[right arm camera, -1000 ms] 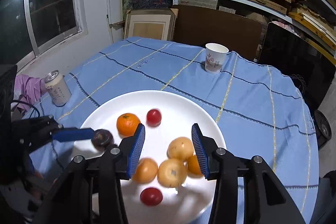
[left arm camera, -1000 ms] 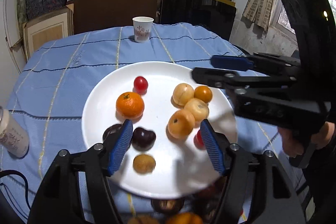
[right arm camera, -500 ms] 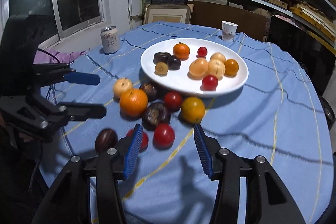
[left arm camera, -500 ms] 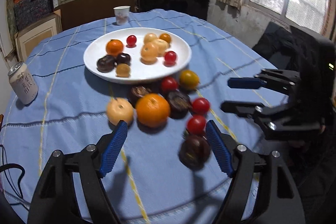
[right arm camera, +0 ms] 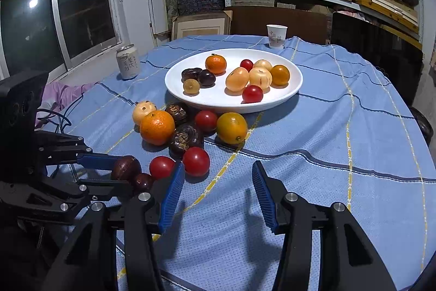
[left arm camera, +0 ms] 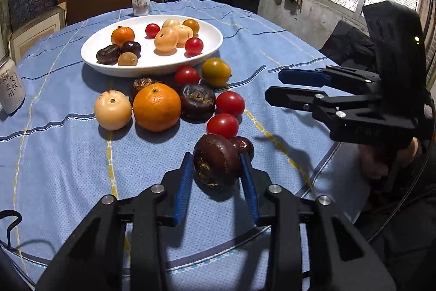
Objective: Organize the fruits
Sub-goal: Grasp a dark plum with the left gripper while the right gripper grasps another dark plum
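A round table under a blue striped cloth (right arm camera: 340, 127) carries a white plate (right arm camera: 295, 78), loose fruit (right arm camera: 156, 127), a paper cup (right arm camera: 276, 36) and a can (right arm camera: 127, 65)

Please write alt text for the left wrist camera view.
The left claw has just closed on a dark brown fruit on the blue tablecloth. More loose fruits lie before a white plate of fruit; the right claw hangs open.

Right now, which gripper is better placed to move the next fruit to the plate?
Left. The left gripper is already shut on the dark brown fruit, and the white plate lies straight ahead. The right gripper is open over bare cloth, empty.
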`<state>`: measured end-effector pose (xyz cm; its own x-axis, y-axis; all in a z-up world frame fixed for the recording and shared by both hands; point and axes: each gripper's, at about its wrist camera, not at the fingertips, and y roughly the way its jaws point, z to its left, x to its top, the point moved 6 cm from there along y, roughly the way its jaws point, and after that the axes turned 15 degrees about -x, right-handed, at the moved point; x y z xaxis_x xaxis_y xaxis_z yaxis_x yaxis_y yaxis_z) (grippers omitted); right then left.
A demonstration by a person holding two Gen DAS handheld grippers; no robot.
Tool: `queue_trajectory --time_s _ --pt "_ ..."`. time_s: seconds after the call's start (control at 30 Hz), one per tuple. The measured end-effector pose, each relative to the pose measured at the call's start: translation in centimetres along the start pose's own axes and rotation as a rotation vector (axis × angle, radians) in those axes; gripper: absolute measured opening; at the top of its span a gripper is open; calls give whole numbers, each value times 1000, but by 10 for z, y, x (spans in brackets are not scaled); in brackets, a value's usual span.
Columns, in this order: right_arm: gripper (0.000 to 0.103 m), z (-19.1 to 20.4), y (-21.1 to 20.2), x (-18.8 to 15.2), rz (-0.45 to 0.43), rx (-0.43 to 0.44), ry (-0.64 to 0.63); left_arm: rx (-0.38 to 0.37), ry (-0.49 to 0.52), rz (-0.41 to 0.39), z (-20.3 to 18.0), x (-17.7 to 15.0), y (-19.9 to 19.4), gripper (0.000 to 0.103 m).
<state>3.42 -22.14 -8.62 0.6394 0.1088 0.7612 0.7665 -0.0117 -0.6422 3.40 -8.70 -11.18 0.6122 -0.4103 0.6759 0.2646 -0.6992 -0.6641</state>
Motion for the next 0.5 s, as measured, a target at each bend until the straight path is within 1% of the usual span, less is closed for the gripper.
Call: queue_trajectory --time_s 0.07,0.13,0.17,0.27,0.33,0.4,0.5 --pt "52 0 -1 0 -3 2 0 -1 -8 -11 1 1 -4 34" --pt "52 2 -2 -1 -7 9 -12 12 -15 -47 4 3 -15 34" --pt "52 4 -3 -1 -9 13 -21 25 -23 -73 7 5 -23 34" --pt "52 17 -6 -5 -6 25 -74 64 -35 -111 16 9 -39 34" --pt "52 30 -9 -10 14 62 -107 92 -46 -114 22 10 -44 34" --pt "52 50 -15 -15 30 126 -138 99 -68 -112 28 9 -45 34" --pt "51 68 -15 -19 44 136 -166 100 -82 -98 31 7 -41 33"
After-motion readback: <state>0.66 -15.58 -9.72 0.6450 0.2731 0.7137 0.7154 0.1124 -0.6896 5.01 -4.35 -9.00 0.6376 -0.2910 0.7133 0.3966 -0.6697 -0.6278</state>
